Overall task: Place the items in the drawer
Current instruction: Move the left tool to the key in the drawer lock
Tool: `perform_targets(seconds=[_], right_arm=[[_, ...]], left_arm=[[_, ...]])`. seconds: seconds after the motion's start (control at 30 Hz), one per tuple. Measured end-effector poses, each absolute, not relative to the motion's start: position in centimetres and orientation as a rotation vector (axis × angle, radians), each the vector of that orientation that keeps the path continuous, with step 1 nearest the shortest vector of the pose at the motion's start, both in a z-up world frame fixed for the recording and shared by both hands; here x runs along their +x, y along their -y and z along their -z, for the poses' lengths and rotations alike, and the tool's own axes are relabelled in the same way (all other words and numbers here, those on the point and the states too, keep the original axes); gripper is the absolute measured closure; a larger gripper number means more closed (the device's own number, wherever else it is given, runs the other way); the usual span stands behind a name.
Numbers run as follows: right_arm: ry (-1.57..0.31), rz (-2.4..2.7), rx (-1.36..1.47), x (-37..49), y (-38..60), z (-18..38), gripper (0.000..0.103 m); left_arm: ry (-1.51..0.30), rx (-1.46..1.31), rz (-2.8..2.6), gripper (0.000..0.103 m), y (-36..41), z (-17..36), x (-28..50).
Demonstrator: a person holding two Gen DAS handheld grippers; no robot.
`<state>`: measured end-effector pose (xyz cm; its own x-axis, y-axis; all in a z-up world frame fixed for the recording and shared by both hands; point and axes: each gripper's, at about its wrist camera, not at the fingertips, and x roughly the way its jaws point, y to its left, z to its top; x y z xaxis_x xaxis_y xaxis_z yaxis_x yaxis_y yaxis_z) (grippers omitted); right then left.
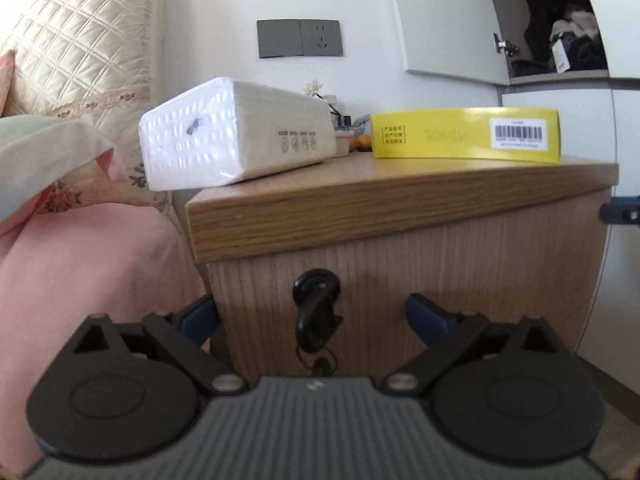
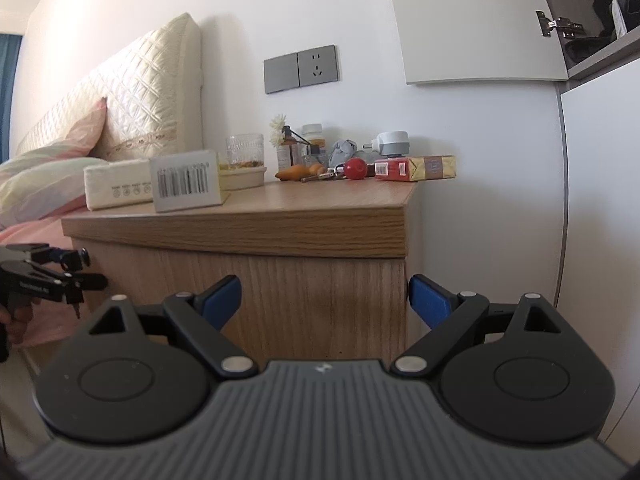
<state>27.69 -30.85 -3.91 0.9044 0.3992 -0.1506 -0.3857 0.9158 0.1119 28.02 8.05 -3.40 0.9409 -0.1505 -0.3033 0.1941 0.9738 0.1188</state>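
Observation:
A wooden nightstand [image 1: 400, 204] stands by the bed; its drawer front [image 1: 440, 272] is closed, with a black key [image 1: 316, 312] hanging in the lock. My left gripper [image 1: 312, 316] is open, its blue pads on either side of the key, close to the drawer front. On top lie a white tissue pack [image 1: 236, 136] and a yellow box [image 1: 464, 134]. My right gripper [image 2: 324, 300] is open and empty, facing the nightstand's right front corner [image 2: 400, 240]. The right wrist view shows the left gripper [image 2: 76, 268] at the drawer, the tissue pack [image 2: 116, 188] and the box's barcoded end [image 2: 186, 184].
At the back of the nightstand top stand a glass [image 2: 245, 152], small bottles [image 2: 292, 152], a red ball [image 2: 356, 169], a red and gold carton [image 2: 416, 168] and a charger [image 2: 392, 144]. The bed with pink sheet [image 1: 80, 260] lies left. A white wardrobe [image 2: 592, 200] stands right.

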Motion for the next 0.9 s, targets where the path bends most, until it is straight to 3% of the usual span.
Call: perform_targets(seconds=[0.9], right_arm=[[-0.149, -0.420, 0.057, 29.2, 30.0, 4.0, 0.006]], left_arm=[[-0.266, 0.195, 0.184, 0.000, -7.4, 3.7, 28.2]])
